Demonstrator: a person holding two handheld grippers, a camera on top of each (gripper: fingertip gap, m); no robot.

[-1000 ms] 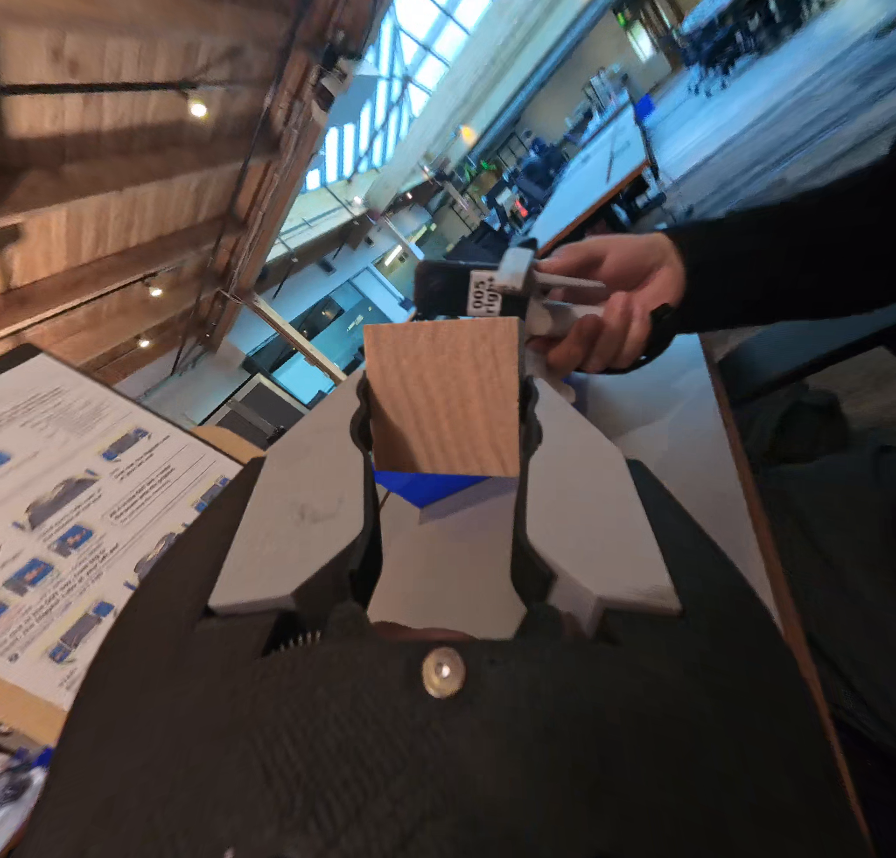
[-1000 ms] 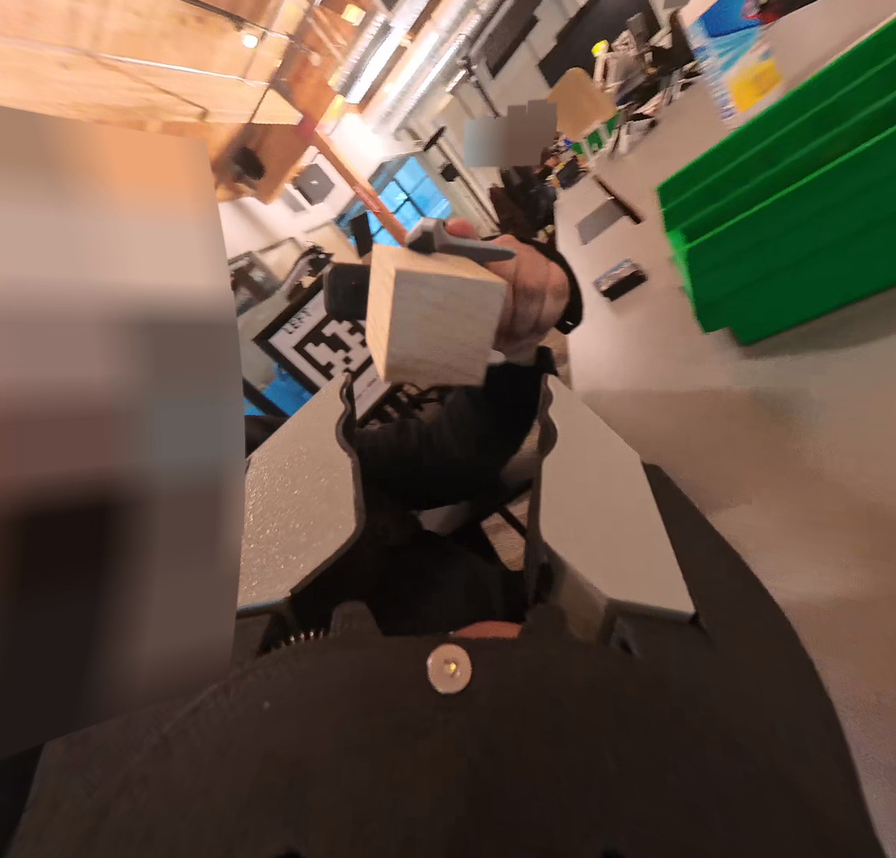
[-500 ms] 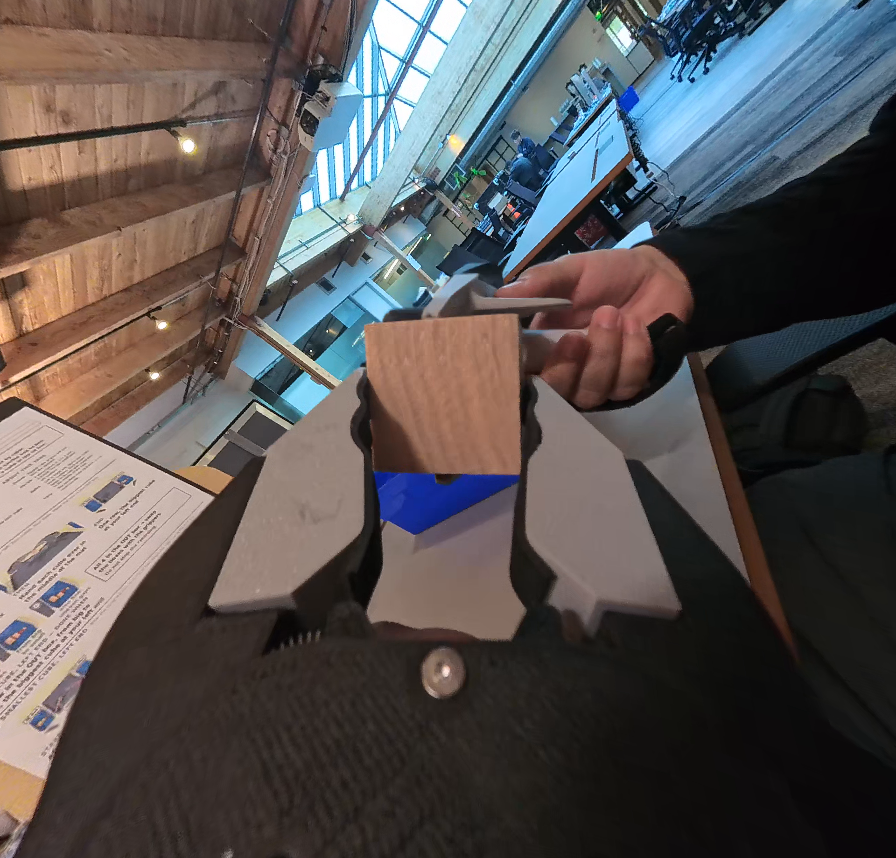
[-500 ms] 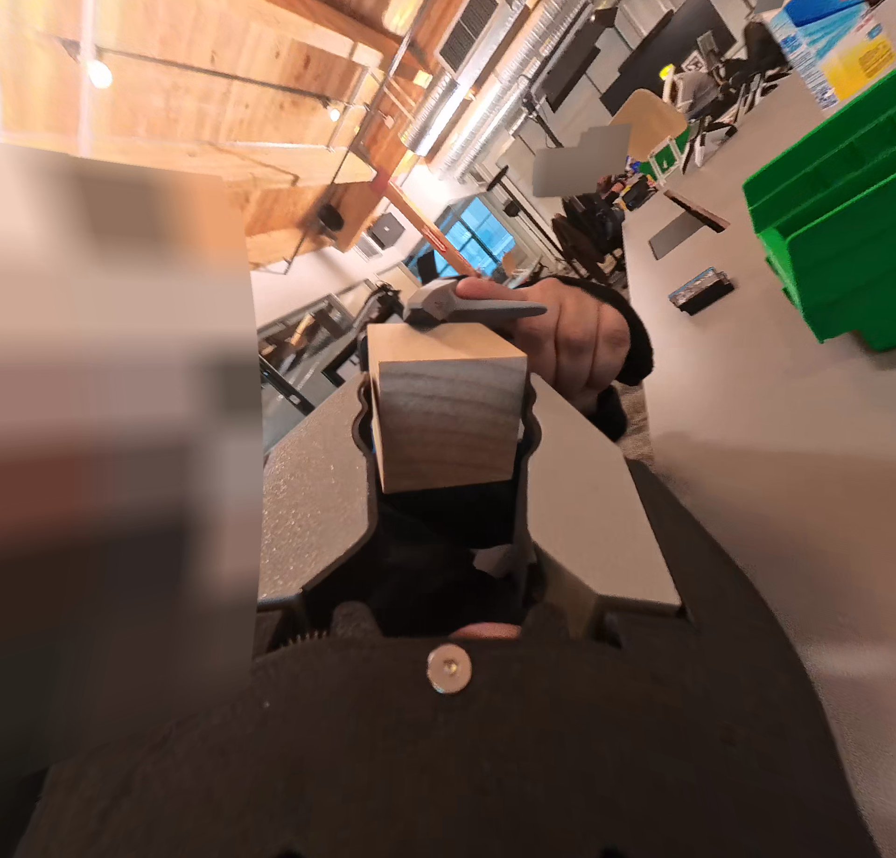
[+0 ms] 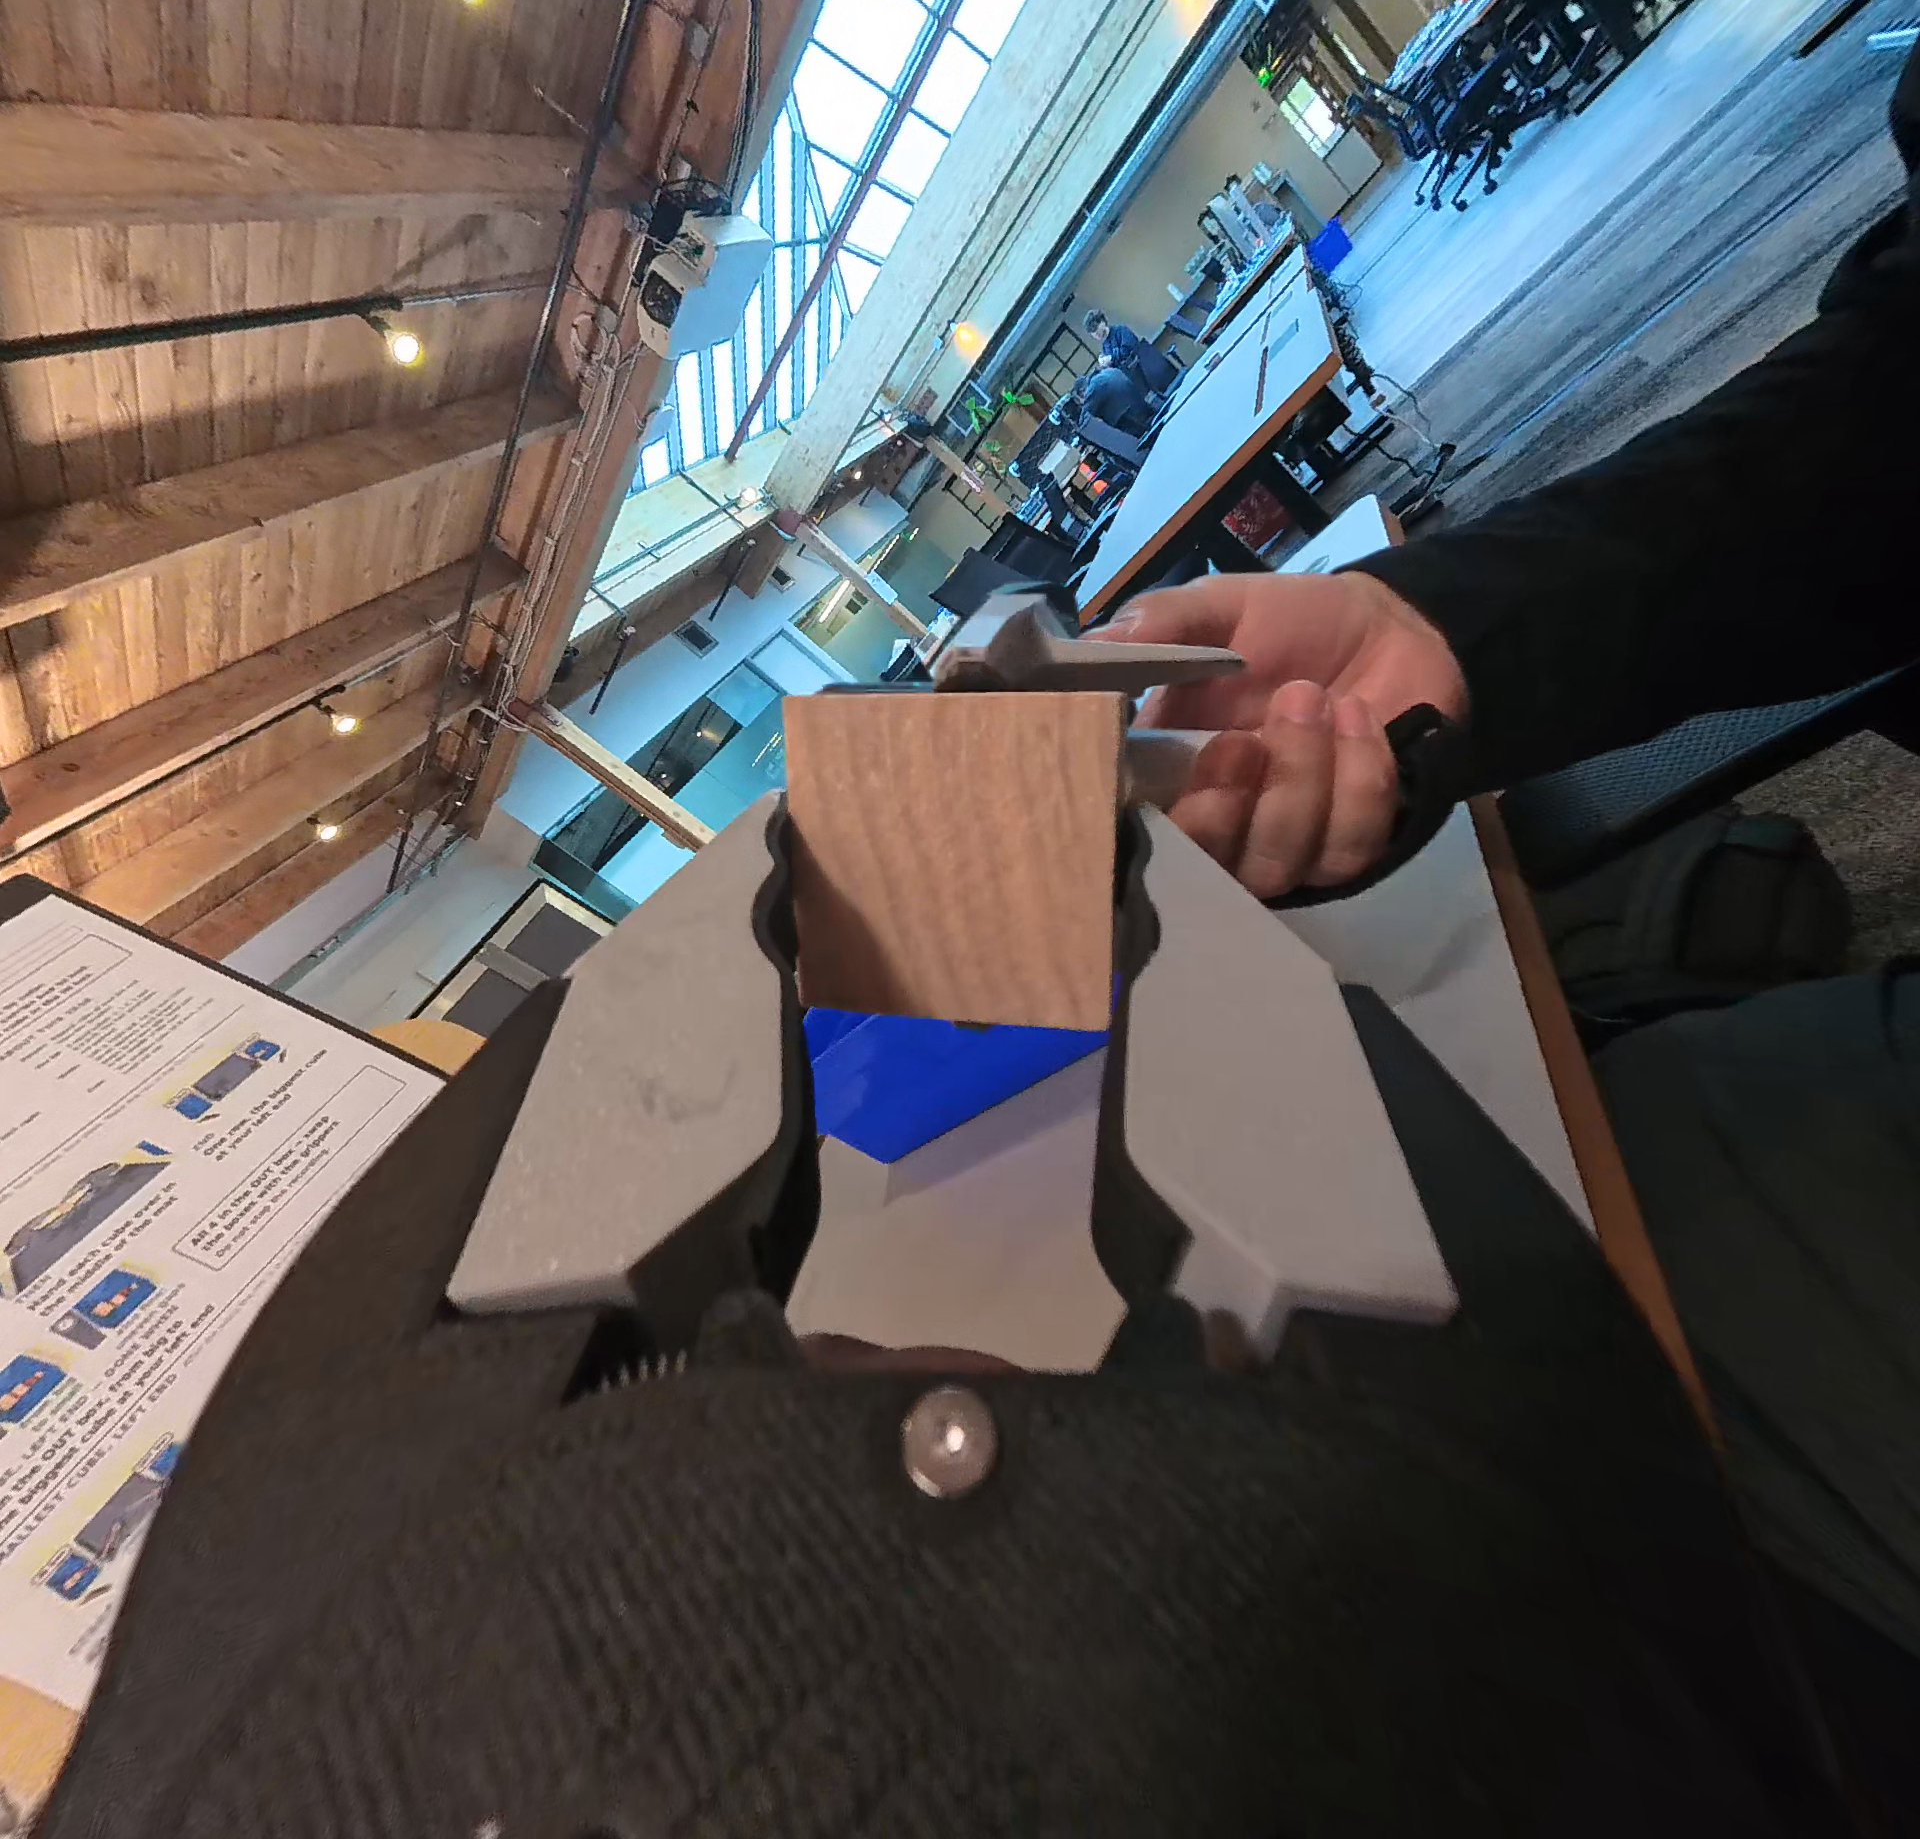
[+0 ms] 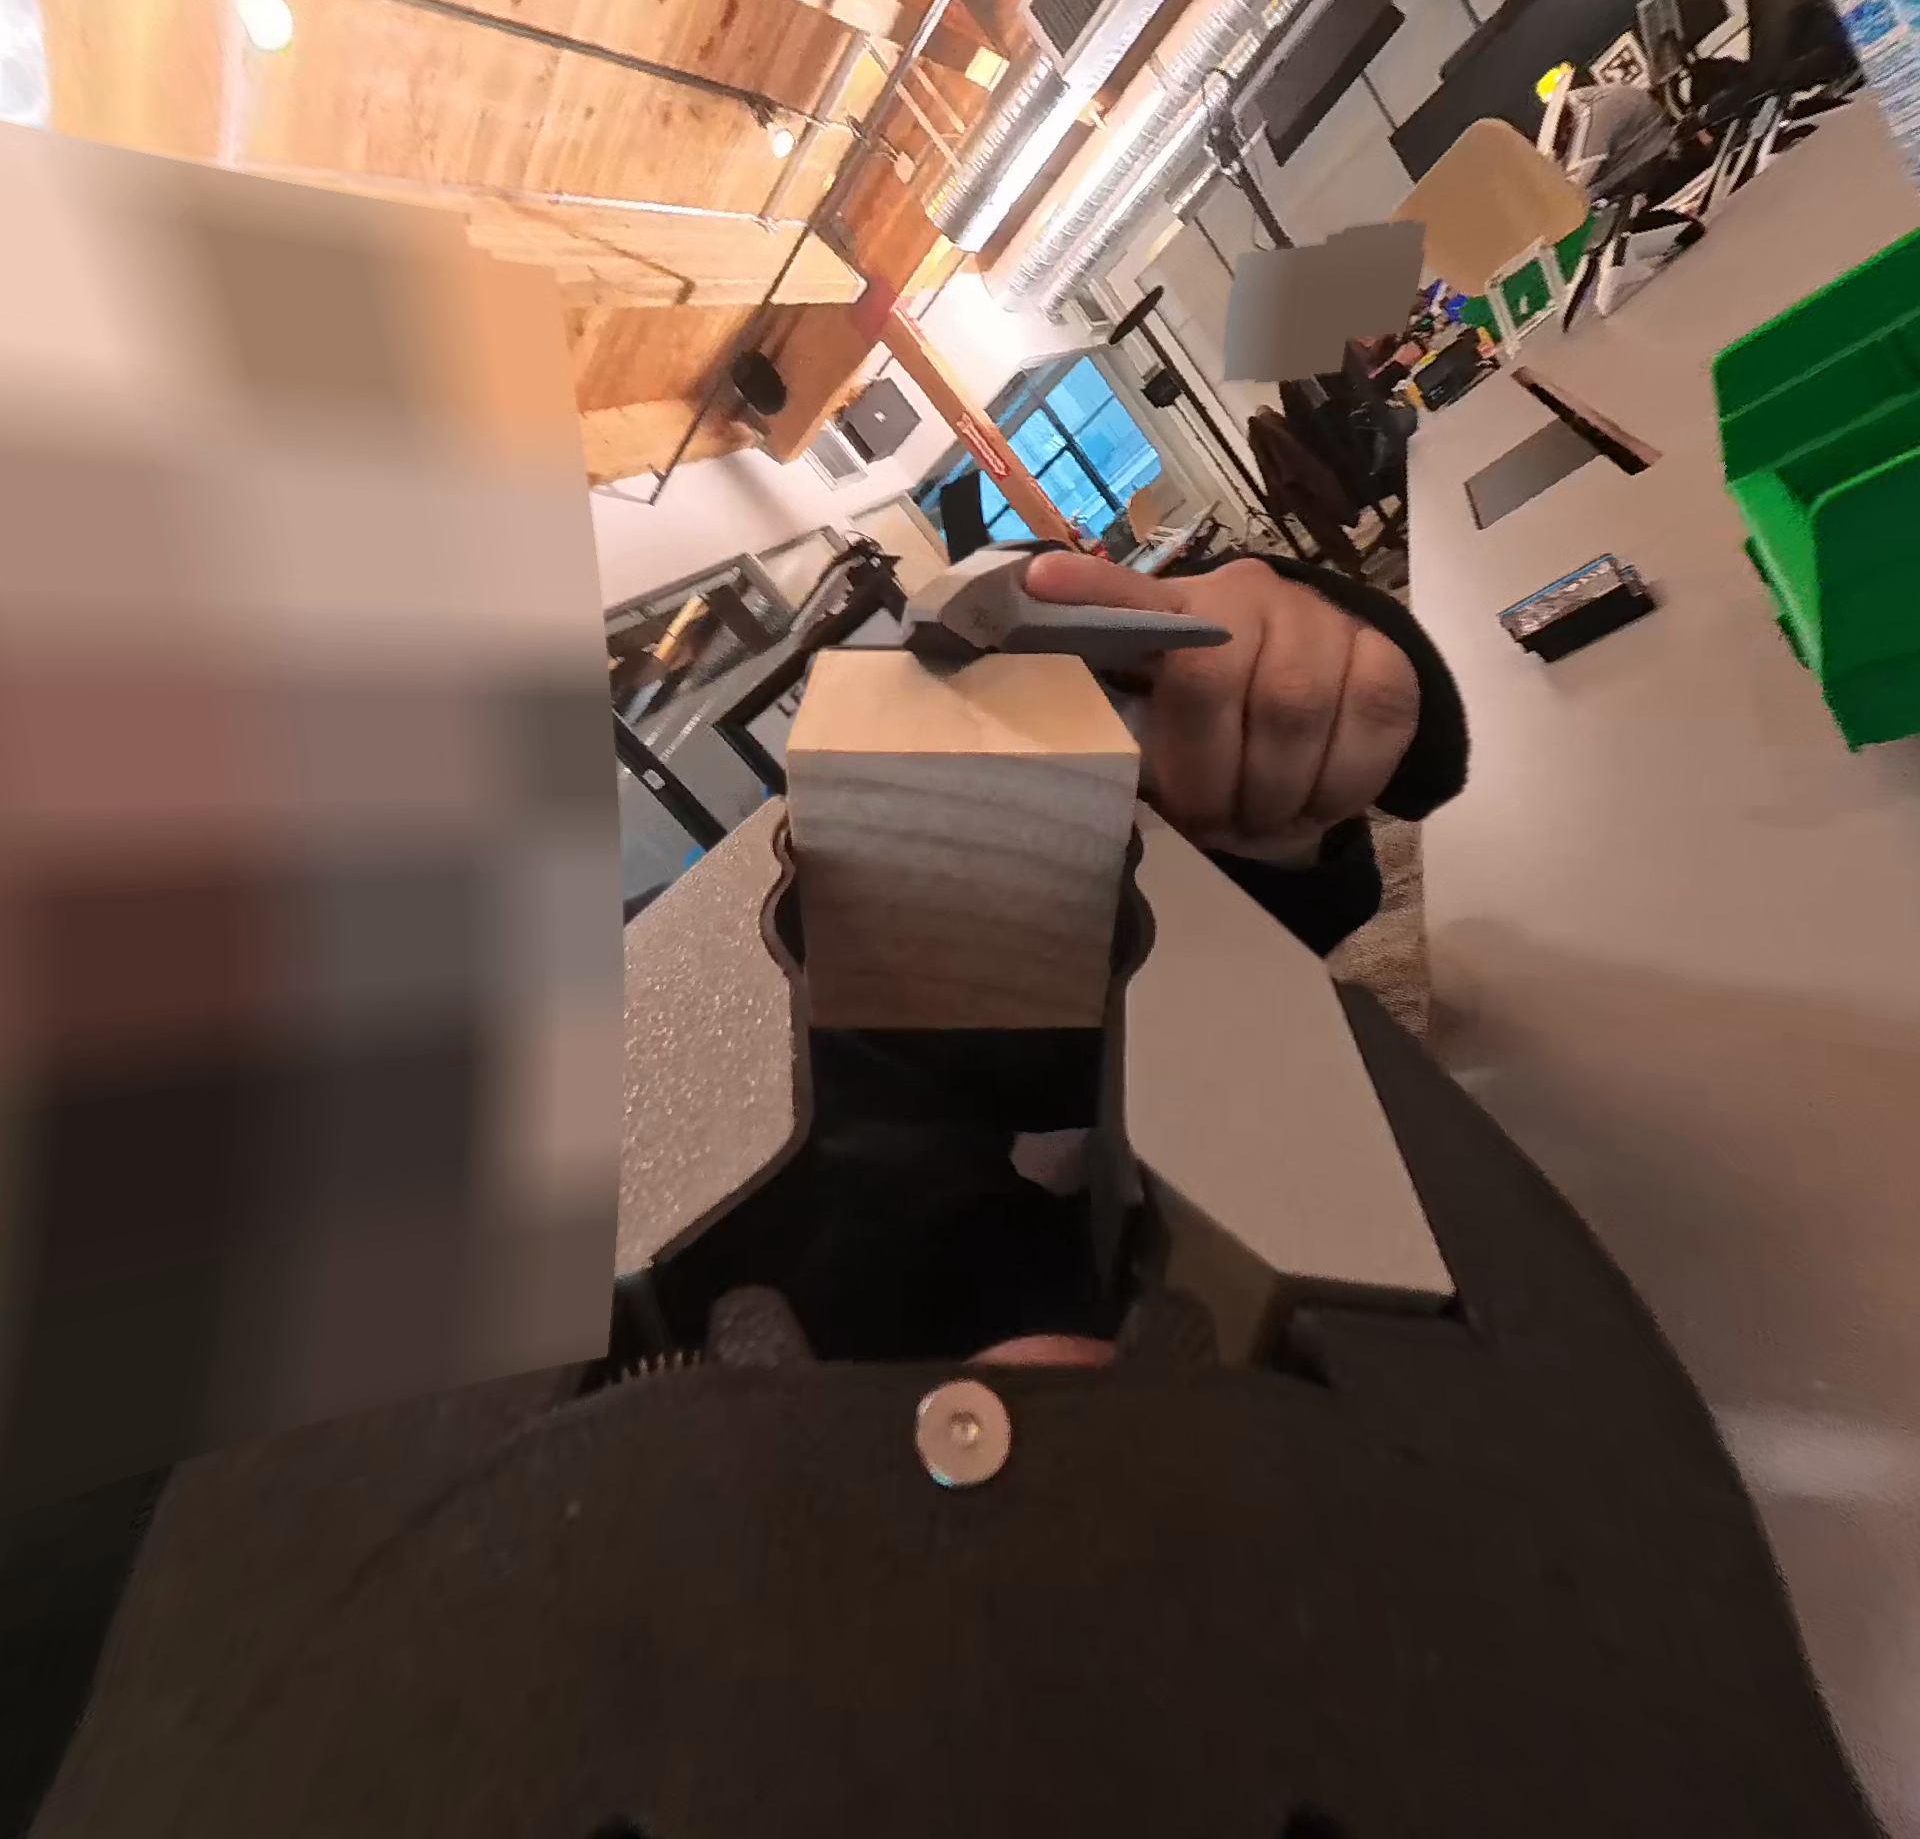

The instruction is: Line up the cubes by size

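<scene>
**Between two grippers, one cube held from both sides**

Up in the air above the grey table (image 5: 1423, 1010), a square-faced wooden cube (image 5: 951, 854) sits right at the fingertips of the left gripper (image 5: 951, 885). In the left wrist view its brown, grained face fills the gap between the two grey fingers (image 5: 644, 1093), and both inner edges press flat against the block's sides: the jaws are closed onto it at about the cube's width. Under the cube a bright blue box (image 5: 914, 1072) peeks through, resting on the table below.

Over to the right wrist view, and it is the same story from the other side! The wooden cube (image 6: 956, 875) shows a paler face here, wedged between the right gripper (image 6: 956, 906) and its grey fingers (image 6: 1236, 1062), jaws drawn in tight to the block's flanks. So both grippers have a hold on the cube, facing each other, tilted well up towards the timber ceiling (image 5: 260, 231).

Behind the cube in each view a person's hand (image 6: 1278, 709) wraps the opposite gripper's handle, a dark sleeve (image 5: 1662, 626) trailing off. A printed instruction sheet (image 5: 135, 1166) lies at the left, and a green plastic bin (image 6: 1839, 501) stands well apart on the far table.
</scene>
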